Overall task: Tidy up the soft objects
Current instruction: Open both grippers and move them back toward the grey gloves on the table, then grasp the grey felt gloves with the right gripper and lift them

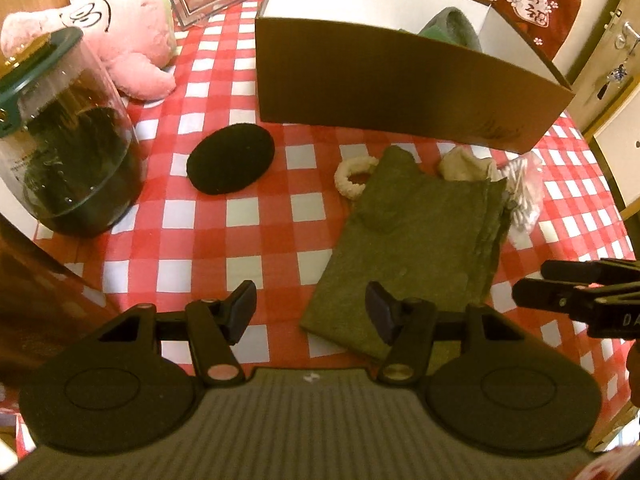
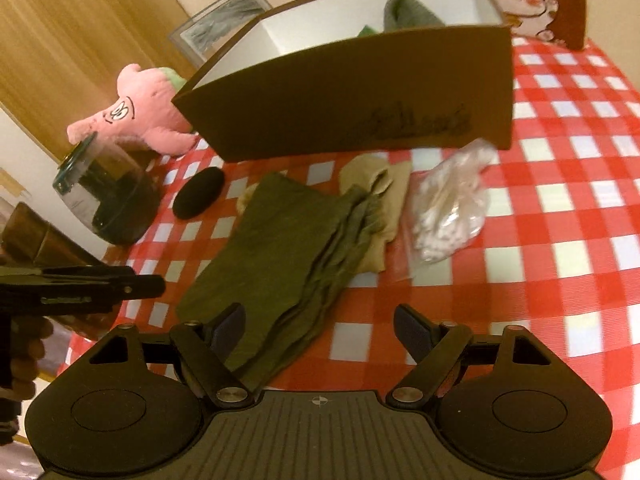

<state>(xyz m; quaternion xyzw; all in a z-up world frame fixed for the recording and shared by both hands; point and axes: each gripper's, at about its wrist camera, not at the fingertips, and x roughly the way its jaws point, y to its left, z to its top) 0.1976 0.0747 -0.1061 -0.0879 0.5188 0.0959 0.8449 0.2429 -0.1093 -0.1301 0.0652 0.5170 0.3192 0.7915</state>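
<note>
Grippers are poised above a folded olive-green cloth (image 1: 412,248) on the red-and-white checked tablecloth (image 1: 200,240), just in front of the open cardboard box (image 1: 400,92). Both the left gripper (image 1: 312,312) and the right gripper (image 2: 318,328) are held with jaws parted and nothing gripped; the near edge of the cloth lies under each pair of tips. The cloth appears to be the piece to be lifted into the box, where a grey-green soft item (image 1: 452,24) is already seen. A clean lift is best served if the two near corners are pinched through all layers, since the stacked folds fan out along the right edge. A beige sock (image 2: 380,184), a cream scrunchie (image 1: 354,178) and a bag of cotton swabs (image 2: 448,208) touching the cloth should be left undisturbed.
</note>
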